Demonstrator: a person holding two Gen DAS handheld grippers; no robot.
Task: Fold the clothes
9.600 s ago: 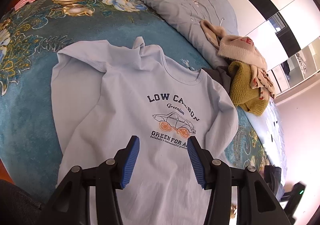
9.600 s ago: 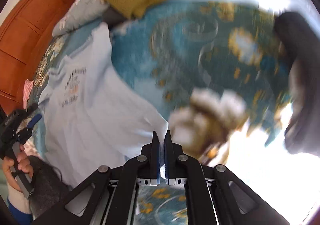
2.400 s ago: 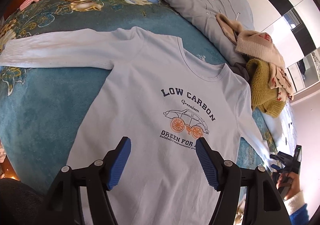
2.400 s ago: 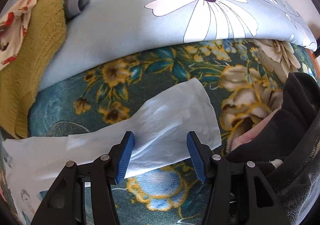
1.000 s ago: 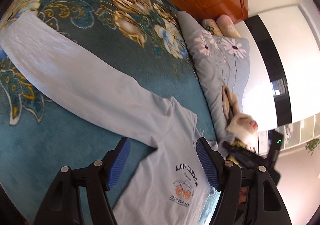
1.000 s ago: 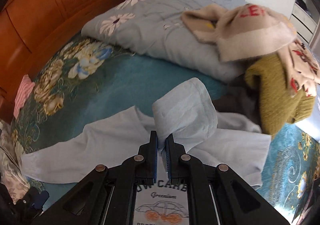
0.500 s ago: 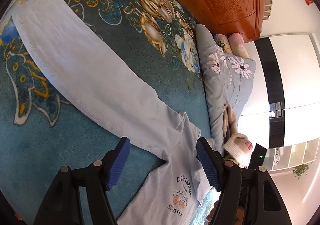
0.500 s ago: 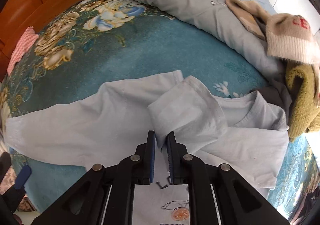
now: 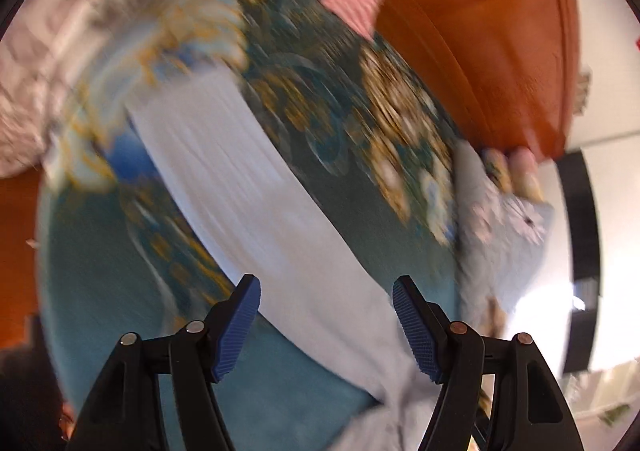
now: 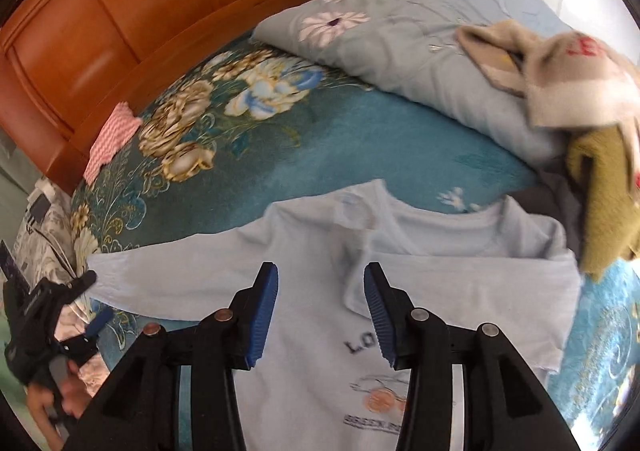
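Pale-blue long-sleeve cotton shirt w/ car print [image 10: 420, 291] lies face-up on teal floral bedspread [image 10: 360, 123]; its right-side sleeve is folded across the chest, other sleeve [image 9: 248, 179] lies stretched out flat. Right gripper [image 10: 322, 315] jaws have just been opening, nothing between them, so the loose sleeve fold may spring back or creep. Left gripper [image 9: 326, 325] jaws wide, empty, above the stretched sleeve; view blurred, so a mid-sleeve pinch risks bunching fabric & a skewed fold.

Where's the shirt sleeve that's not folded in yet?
In the right wrist view the unfolded sleeve lies stretched left across the teal bedspread, its cuff near the left gripper.
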